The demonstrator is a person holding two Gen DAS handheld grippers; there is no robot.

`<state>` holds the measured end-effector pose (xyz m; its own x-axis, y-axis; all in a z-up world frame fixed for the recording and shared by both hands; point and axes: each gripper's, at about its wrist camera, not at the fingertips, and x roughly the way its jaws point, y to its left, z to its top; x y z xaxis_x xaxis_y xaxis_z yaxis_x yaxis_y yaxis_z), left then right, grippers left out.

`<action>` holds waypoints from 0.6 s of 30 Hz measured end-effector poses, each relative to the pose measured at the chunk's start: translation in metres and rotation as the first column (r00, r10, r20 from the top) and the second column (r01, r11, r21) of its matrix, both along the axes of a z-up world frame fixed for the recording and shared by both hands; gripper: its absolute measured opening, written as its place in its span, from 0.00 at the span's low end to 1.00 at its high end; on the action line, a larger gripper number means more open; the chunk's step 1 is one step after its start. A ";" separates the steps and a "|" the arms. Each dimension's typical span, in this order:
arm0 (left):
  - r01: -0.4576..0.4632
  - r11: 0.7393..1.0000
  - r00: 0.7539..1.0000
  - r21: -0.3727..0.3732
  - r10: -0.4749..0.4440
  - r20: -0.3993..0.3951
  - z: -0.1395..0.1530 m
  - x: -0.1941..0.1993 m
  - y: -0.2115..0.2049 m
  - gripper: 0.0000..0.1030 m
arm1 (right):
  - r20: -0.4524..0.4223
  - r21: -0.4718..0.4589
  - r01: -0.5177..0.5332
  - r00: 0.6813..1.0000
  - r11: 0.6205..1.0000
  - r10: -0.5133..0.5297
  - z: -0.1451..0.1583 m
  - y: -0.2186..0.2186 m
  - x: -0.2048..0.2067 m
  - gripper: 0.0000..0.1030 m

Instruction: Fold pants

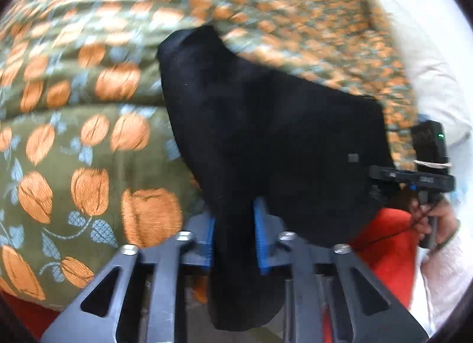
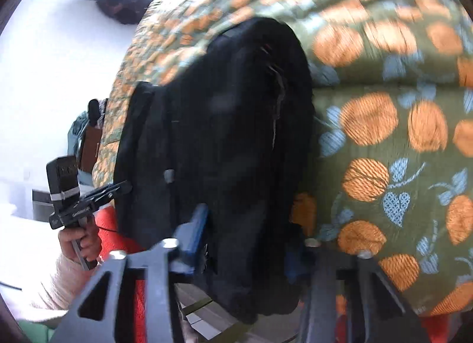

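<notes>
Black fabric pants (image 1: 266, 142) bunched and draped over an olive-green quilted bedspread with orange tulip and pale blue leaf print (image 1: 74, 142), hanging down off its near edge.

Left claw (image 1: 235, 239) clenched on a fold of the pants: blue pads (image 1: 261, 239) pressed against either side of a narrow dark strip of cloth, the tail of it dangling below between the grey metal linkage arms.

Right claw (image 2: 245, 242) likewise grasping the pants: one blue pad (image 2: 196, 233) visible at the left of a thicker bundle of cloth, the other mostly hidden behind the fabric. Bundle held between the jaws, loose end hanging beneath.

Seen from the left wrist view, the right claw at the far right edge, gripped by a hand (image 1: 434, 222) in a pale sleeve. Seen from the right wrist view, the left claw at the left edge, held by the other hand (image 2: 79, 239). Bright orange-red cloth (image 1: 381, 242) below the bedspread between the two. Both views blurred.
</notes>
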<state>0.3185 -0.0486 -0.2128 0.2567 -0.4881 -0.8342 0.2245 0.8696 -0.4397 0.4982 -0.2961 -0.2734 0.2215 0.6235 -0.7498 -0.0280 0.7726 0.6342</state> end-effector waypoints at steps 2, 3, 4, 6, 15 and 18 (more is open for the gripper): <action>0.014 0.998 0.999 -0.067 -0.012 0.032 0.026 0.002 0.002 0.17 | 0.050 0.017 -0.027 0.998 0.999 0.026 0.027 0.008 -0.004 0.29; 0.020 0.996 0.998 -0.085 -0.015 0.058 0.039 0.004 0.000 0.17 | 0.080 0.011 -0.045 0.996 0.999 0.044 0.041 0.014 -0.005 0.29; 0.023 0.995 0.996 -0.092 -0.016 0.085 0.052 0.008 -0.001 0.17 | 0.109 0.003 -0.063 0.992 0.998 0.063 0.053 0.022 -0.003 0.28; 0.014 0.995 0.989 -0.100 0.001 0.147 0.079 0.021 0.002 0.17 | 0.172 -0.014 -0.096 0.980 0.995 0.097 0.082 0.038 0.009 0.28; -0.229 0.952 0.884 0.202 0.117 0.452 0.136 0.090 0.034 0.56 | 0.353 -0.185 0.008 0.934 0.983 0.059 0.152 0.047 0.110 0.63; -0.302 0.906 0.836 0.298 0.101 0.540 0.137 0.062 0.037 0.84 | 0.383 -0.347 0.074 0.921 0.935 0.069 0.155 0.046 0.106 0.84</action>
<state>0.3803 -0.0113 -0.0761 0.7444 -0.0724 -0.6638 0.1271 0.9913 0.0345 0.6043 -0.2498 -0.1182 0.5370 0.3373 -0.7733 -0.2106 0.9412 0.2642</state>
